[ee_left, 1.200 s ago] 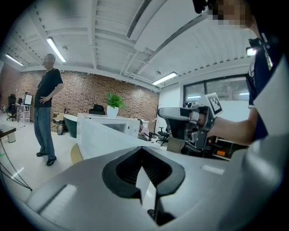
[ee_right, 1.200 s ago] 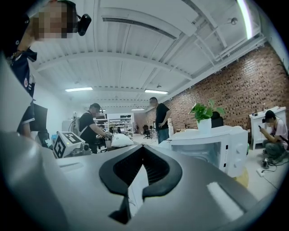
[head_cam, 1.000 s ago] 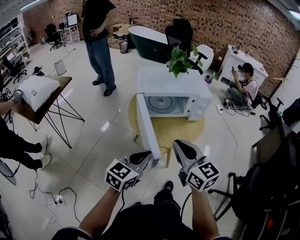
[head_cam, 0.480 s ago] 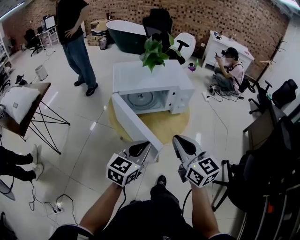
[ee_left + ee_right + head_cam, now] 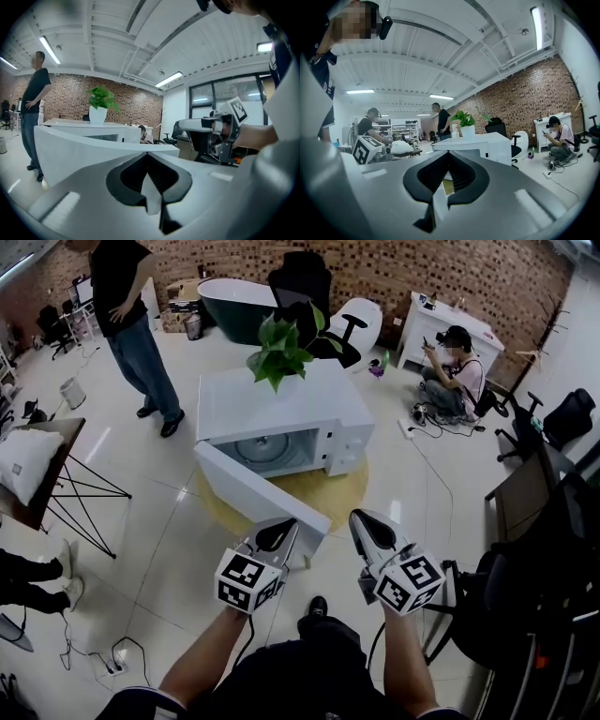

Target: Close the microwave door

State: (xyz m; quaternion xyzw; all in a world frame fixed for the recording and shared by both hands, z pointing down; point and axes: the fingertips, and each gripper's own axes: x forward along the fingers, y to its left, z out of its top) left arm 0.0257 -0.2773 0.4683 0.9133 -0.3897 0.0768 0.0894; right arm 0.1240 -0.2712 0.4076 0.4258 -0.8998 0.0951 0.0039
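- Since a second before, the white microwave door (image 5: 253, 491) had swung from standing straight out to roughly half shut, its free end nearest the person
- The left gripper (image 5: 279, 532) had its jaws pressed together on nothing, the tip at the door's outer face near the free edge; contact looked likely but was not certain
- The right gripper (image 5: 367, 523), jaws likewise closed and empty, hung just beside the door, apart from it
- Beyond, the white box-shaped microwave (image 5: 281, 401) sat on a round wooden table (image 5: 342, 486), its cavity still exposed
- The push was under way; the next move probably called for pressing the free edge away from the person until it latched
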